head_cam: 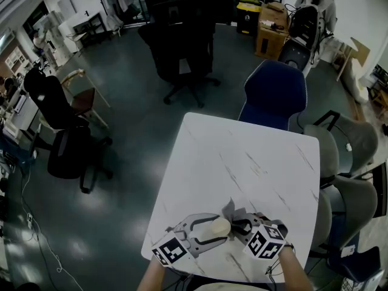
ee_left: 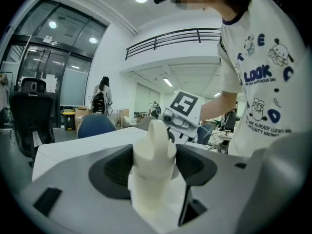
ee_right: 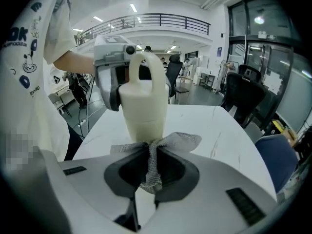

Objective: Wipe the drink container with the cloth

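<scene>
You are working at the 6 o'clock end of the white table, close to its near edge, and the whole far half of the top is bare, so most of your free room lies toward 12 o'clock. The left gripper has its jaws clamped on the body of the cream drink container, which sits between the two tools at that near end; whether its base rests on the tabletop or hangs just above cannot be told. Judging from this, hold that clamp firm and steady and let the other tool do the moving. The right gripper has its jaws pinched together on a gathered fold of the grey mesh cloth, whose loose ends fan out and appear to touch the container's lower wall. Only a small tuft stands proud of the jaws, so wipe in short strokes with the cloth leading, not the jaw tips, and turn the container with the left tool to bring fresh sides round, the handle and neck included. Mind that the two grippers sit almost nose to nose; a long sweep would likely knock one against the other. Beyond the table, the grey chairs crowd the 3 o'clock side and a blue chair stands at 12 o'clock, while the 9 o'clock side opens onto bare floor, the easier way to swing out.
</scene>
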Available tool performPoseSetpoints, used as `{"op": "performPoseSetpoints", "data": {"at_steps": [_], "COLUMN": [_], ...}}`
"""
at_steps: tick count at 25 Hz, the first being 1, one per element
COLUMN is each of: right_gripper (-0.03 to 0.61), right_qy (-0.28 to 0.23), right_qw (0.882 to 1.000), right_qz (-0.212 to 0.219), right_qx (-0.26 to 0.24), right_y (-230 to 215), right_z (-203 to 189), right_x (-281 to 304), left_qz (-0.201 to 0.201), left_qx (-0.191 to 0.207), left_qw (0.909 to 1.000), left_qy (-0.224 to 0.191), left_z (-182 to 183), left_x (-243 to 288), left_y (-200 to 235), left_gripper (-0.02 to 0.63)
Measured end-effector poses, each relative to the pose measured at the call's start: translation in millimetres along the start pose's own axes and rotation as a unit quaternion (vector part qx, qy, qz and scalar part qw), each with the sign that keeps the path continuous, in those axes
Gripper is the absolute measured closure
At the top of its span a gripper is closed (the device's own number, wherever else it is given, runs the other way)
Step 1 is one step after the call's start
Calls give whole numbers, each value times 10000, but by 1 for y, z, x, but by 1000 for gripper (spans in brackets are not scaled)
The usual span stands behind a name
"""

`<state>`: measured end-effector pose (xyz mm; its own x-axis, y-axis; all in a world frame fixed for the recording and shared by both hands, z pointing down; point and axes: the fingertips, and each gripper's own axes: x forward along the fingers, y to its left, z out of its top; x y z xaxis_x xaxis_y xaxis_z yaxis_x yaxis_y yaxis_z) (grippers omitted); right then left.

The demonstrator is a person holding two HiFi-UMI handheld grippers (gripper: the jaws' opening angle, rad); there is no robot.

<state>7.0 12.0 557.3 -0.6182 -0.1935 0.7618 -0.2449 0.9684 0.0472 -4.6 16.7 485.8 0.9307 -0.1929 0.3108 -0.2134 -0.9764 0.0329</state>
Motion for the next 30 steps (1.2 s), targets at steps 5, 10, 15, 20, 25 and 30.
{"op": "performPoseSetpoints", "data": {"at_steps": [5, 10, 15, 20, 25, 30], "right_gripper": [534, 534, 534, 534, 534, 534], "right_qy": [-111, -159, -155, -111, -113, -52], "right_qw": [9996, 9987, 9959, 9917, 9914, 9932], "right_qz": [-25, -19, 71, 273, 416, 558], "right_qx": [-253, -490, -887, -1249, -1234, -1018], "right_y": [-4, -8, -8, -5, -6, -3], "right_z": [18, 29, 40, 43, 39, 23], "right_x": [-17, -30, -41, -45, -40, -25], "left_qz": [-8, -31, -48, -105, -105, -104], "left_qx": [-28, -33, -77, -39, -53, -70], "left_qw": [10000, 10000, 10000, 9999, 9999, 9999], "left_qy": [7, 20, 36, 47, 52, 52], "left_z": [0, 0, 2, 0, 0, 0], "left_x": [-2, -1, -2, -1, -1, 0], "left_y": [1, 0, 1, -1, -2, -2], "left_gripper": [334, 334, 334, 334, 334, 334]}}
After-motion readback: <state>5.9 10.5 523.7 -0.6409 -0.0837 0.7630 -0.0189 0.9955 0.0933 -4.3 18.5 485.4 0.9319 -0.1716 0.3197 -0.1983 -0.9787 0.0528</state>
